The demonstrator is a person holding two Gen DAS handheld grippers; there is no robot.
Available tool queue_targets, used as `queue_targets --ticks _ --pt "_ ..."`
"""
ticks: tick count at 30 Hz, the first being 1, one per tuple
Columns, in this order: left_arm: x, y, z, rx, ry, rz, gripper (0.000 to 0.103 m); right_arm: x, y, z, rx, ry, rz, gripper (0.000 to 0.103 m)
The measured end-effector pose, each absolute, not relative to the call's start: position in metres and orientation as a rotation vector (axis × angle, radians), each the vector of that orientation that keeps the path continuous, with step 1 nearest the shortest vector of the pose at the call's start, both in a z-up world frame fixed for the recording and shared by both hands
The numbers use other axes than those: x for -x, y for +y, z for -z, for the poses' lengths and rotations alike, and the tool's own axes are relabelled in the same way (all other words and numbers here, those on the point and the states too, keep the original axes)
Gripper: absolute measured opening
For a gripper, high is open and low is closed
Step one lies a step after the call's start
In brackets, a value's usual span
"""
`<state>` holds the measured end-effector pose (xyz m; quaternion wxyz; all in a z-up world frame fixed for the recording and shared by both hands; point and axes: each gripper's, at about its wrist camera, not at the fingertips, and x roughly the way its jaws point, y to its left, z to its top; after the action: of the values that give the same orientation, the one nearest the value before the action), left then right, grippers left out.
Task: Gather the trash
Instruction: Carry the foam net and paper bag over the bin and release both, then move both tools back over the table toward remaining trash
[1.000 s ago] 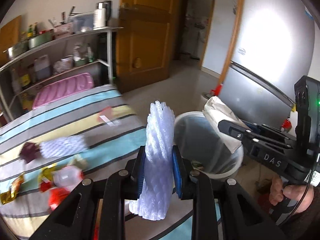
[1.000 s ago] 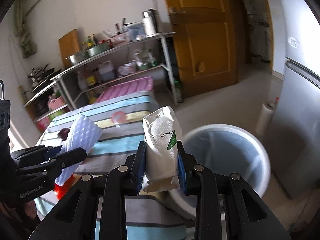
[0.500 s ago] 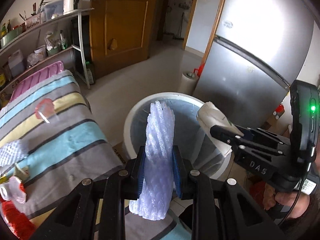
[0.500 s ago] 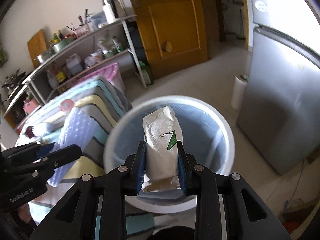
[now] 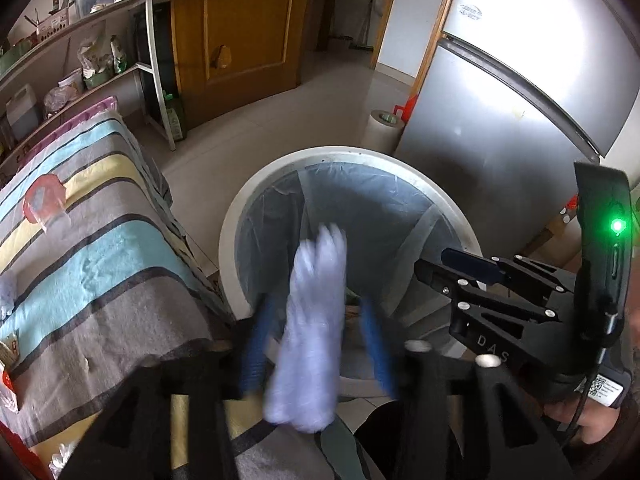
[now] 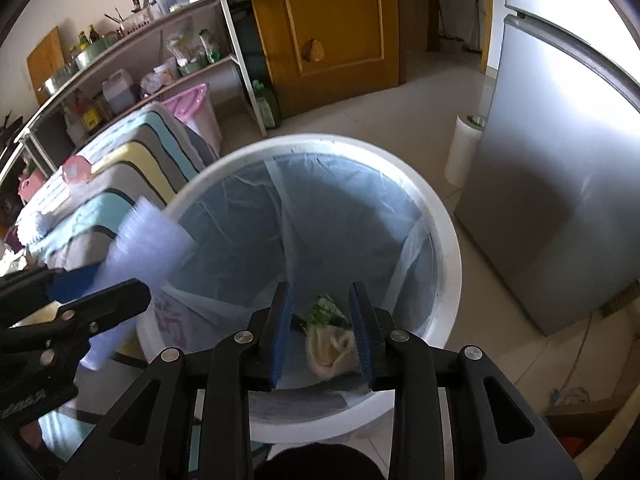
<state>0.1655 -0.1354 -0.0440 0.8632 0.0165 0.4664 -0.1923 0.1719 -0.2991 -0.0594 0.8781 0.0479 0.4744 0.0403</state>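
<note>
A white bin (image 5: 240, 216) (image 6: 448, 248) with a bluish liner stands below both grippers. My left gripper (image 5: 316, 340) is over its near rim and its jaws are opening. A blurred white foam net sleeve (image 5: 316, 320) (image 6: 144, 240) hangs loose between the blue pads, which stand clear of it. My right gripper (image 6: 320, 320) (image 5: 460, 268) is also opening, with nothing pressed between its pads. The white paper bag (image 6: 332, 346) lies crumpled down in the bin, next to a green wrapper (image 6: 324, 308).
A striped cloth (image 5: 100, 248) covers the surface left of the bin, with a red wrapper (image 5: 42, 198) on it. A steel fridge (image 5: 500, 120) and a white paper roll (image 5: 380, 130) stand behind the bin. Shelves (image 6: 160, 60) and a wooden door (image 6: 332, 28) lie beyond.
Both grippers came down over the bin and their jaws parted. The paper bag left the right gripper and fell into the bin. The foam sleeve came loose in the left one.
</note>
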Motion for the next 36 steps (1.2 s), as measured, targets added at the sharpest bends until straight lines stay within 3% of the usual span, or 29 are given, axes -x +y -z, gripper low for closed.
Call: queue_targets --ticks 3,16,36 --pt "-0.163 -0.132 0.042 -0.02 0.971 0.403 0.06 -0.169 -0.299 0.059 -0.105 0.982 -0.082 0.047" --pt "-0.148 -0.105 0.012 0.023 0.889 0.371 0.061 -0.152 -0.285 0.025 -0.105 0.888 -0.089 0.047" --pt "-0.096 0.009 -0.026 0.072 0.743 0.166 0.065 -0.128 -0.197 -0.026 -0.064 0.75 -0.249 0.047"
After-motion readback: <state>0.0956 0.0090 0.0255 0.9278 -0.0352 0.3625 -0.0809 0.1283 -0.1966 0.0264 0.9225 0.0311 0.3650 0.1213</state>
